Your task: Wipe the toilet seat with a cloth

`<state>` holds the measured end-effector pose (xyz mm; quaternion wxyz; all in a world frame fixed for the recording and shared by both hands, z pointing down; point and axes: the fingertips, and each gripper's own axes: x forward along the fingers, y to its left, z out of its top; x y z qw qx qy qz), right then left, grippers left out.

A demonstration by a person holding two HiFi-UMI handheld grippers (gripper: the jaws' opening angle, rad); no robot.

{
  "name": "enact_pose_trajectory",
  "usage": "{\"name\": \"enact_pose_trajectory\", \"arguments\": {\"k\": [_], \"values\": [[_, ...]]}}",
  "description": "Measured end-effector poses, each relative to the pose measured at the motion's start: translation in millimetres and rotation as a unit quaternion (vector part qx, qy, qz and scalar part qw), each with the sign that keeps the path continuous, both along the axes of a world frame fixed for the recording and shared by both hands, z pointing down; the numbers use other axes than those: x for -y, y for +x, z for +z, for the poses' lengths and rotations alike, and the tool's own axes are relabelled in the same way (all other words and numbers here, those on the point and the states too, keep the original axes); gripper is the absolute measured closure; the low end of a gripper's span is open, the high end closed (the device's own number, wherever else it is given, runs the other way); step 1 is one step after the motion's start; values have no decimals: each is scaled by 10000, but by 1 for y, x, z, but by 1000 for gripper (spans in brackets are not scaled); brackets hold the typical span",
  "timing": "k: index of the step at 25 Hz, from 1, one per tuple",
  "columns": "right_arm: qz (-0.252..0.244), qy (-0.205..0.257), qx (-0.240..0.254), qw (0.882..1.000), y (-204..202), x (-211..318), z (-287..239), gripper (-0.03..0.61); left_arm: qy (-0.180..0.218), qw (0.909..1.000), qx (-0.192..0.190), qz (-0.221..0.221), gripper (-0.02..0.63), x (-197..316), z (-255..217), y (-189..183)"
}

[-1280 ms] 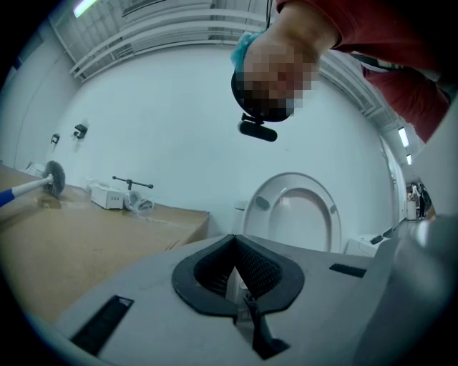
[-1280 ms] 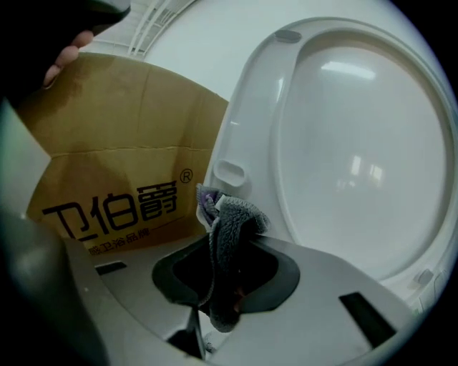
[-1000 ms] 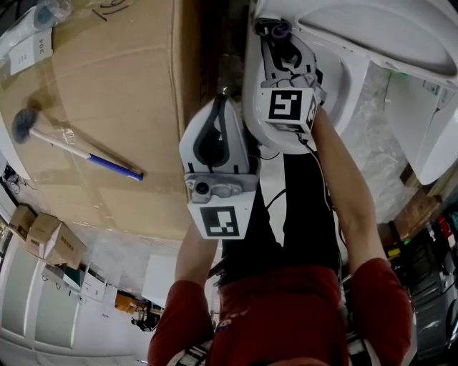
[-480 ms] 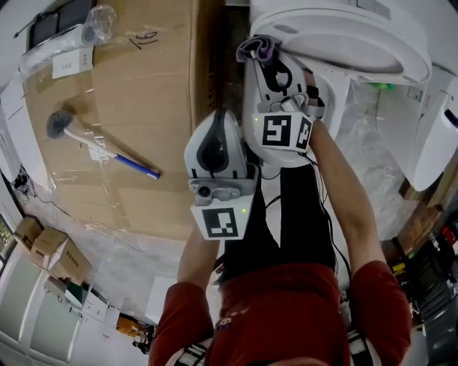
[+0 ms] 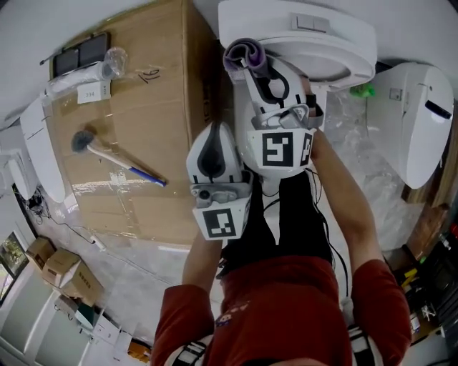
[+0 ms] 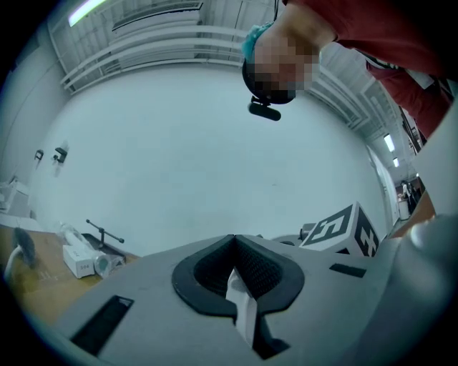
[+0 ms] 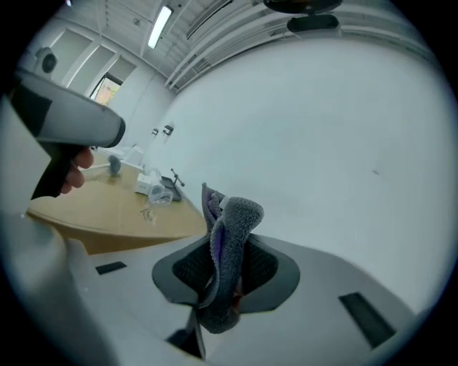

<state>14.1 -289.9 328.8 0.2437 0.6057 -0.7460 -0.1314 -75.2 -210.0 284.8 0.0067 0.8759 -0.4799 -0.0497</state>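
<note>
The white toilet stands at the top of the head view, its flush buttons on the tank behind. My right gripper is raised in front of it, shut on a grey-and-purple cloth that sticks up from the jaws. In the right gripper view the folded cloth is pinched between the black pads, facing a bare white wall. My left gripper hangs beside it, to the left and lower. Its jaws are shut with nothing held.
A large cardboard box wrapped in film lies left of the toilet, a blue-handled brush and a packaged item on it. Another white toilet part stands at the right, a green object near it. Small boxes sit at the lower left.
Both grippers have risen, the right one more, carrying the cloth up from the toilet bowl's rim. The toilet now shows smaller and further below the grippers.
</note>
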Motion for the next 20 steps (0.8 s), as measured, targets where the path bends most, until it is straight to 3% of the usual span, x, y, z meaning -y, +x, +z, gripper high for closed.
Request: {"name": "enact_pose_trajectory", "arguments": {"k": [8, 12, 15, 20], "values": [[555, 224, 62, 9982, 71, -21, -49, 505, 263, 9996, -51, 132, 601, -8, -70, 29], [1222, 313, 187, 9918, 123, -41, -56, 505, 186, 9996, -11, 193, 601, -15, -95, 45], [1775, 114, 505, 9828, 152, -55, -48, 505, 164, 9996, 74, 231, 601, -22, -108, 55], [1818, -235, 562, 9815, 151, -58, -44, 505, 126, 9995, 118, 259, 601, -24, -126, 66]]}}
